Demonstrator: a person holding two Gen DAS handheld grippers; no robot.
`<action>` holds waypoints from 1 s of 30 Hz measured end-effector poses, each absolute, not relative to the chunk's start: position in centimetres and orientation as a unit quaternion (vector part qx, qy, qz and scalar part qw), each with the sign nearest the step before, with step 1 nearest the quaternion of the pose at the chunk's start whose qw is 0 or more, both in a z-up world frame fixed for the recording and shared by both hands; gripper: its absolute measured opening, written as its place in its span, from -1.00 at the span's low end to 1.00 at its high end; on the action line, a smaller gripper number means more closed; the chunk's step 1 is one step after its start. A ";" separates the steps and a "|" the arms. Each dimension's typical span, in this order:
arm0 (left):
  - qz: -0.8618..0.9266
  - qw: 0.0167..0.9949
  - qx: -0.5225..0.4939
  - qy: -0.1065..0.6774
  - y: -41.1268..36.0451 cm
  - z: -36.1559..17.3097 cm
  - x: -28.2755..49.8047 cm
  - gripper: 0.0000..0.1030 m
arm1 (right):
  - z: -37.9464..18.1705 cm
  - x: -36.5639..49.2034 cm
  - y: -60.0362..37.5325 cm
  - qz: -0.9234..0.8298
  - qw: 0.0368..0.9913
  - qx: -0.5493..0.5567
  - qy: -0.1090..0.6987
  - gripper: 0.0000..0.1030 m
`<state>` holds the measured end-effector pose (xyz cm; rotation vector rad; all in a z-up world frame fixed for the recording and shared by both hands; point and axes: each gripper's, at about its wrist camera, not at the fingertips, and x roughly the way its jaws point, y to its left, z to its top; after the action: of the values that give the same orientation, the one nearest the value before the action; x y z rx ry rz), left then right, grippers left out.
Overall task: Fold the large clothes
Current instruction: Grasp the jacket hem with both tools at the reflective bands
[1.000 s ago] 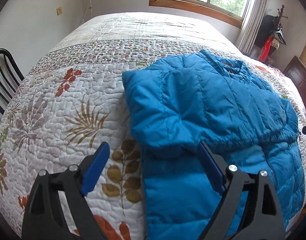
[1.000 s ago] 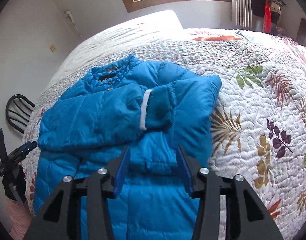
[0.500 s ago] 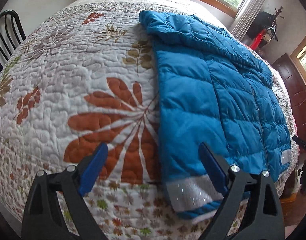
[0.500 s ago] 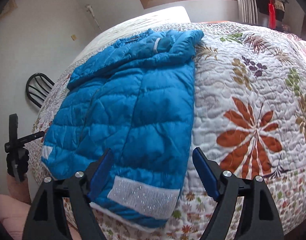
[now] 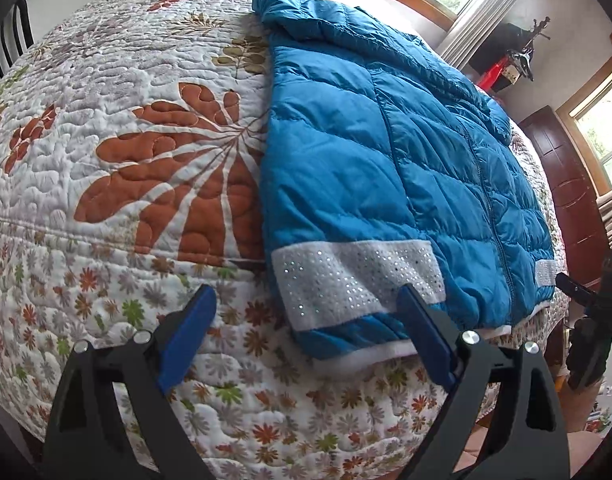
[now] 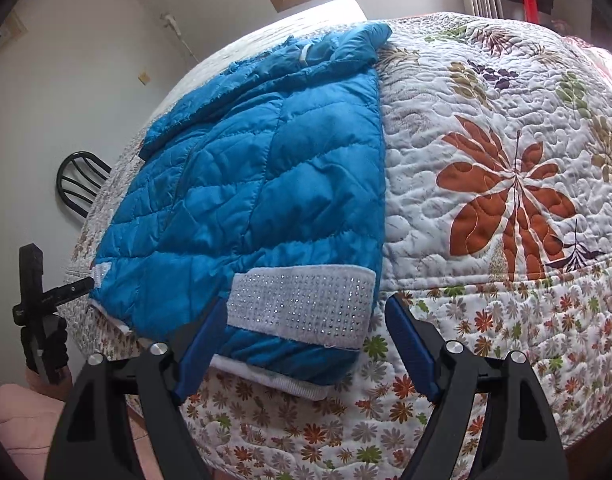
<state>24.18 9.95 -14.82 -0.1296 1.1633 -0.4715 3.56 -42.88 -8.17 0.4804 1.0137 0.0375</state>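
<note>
Both views now face the hem. Left wrist: left gripper (image 5: 306, 344), jaws spread, empty; blue jacket (image 5: 385, 168) hem corner between them, on the bed (image 5: 106, 140). Right wrist: right gripper (image 6: 306, 344), jaws just widened, bracket the opposite corner, ready to lift.

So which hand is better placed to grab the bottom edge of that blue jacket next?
Neither clearly. The left hand-held gripper and the right hand-held gripper both hang open at the jacket's bottom edge, each framing its own corner with a sparkly white band. Likely both corners get grabbed together.
</note>
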 end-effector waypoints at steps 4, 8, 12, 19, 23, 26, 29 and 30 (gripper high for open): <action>-0.223 0.804 -0.064 0.547 9.5 -15.1 23.9 0.76 | -9.2 3.5 -42.8 0.022 0.841 0.242 0.484 0.51; -0.250 0.786 -0.093 0.557 9.2 -15.3 23.6 0.72 | -9.8 3.5 -42.6 0.025 0.839 0.252 0.482 0.43; -0.255 0.780 -0.093 0.564 8.3 -15.5 23.4 0.61 | -10.0 3.8 -42.5 0.028 0.839 0.253 0.482 0.40; -0.261 0.759 -0.135 0.581 7.8 -15.7 23.1 -0.16 | -9.9 4.1 -41.6 0.034 0.844 0.243 0.477 -0.03; -0.257 0.759 -0.160 0.577 8.8 -15.9 23.2 -0.65 | -9.8 4.0 -41.9 0.047 0.847 0.258 0.462 -0.58; -0.264 0.770 -0.152 0.560 8.7 -15.2 22.8 -0.75 | -9.4 3.8 -42.1 0.055 0.852 0.262 0.450 -0.71; -0.273 0.798 -0.118 0.524 8.0 -13.5 21.9 -0.80 | -8.6 3.4 -41.8 0.060 0.863 0.250 0.435 -0.77; -0.277 0.810 -0.107 0.506 7.8 -12.7 21.5 -0.80 | -8.2 3.3 -41.8 0.064 0.866 0.253 0.426 -0.79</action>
<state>21.53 7.82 -12.74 -0.2293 1.0819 -0.5918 3.26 -41.79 -8.19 0.5294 0.8919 0.1343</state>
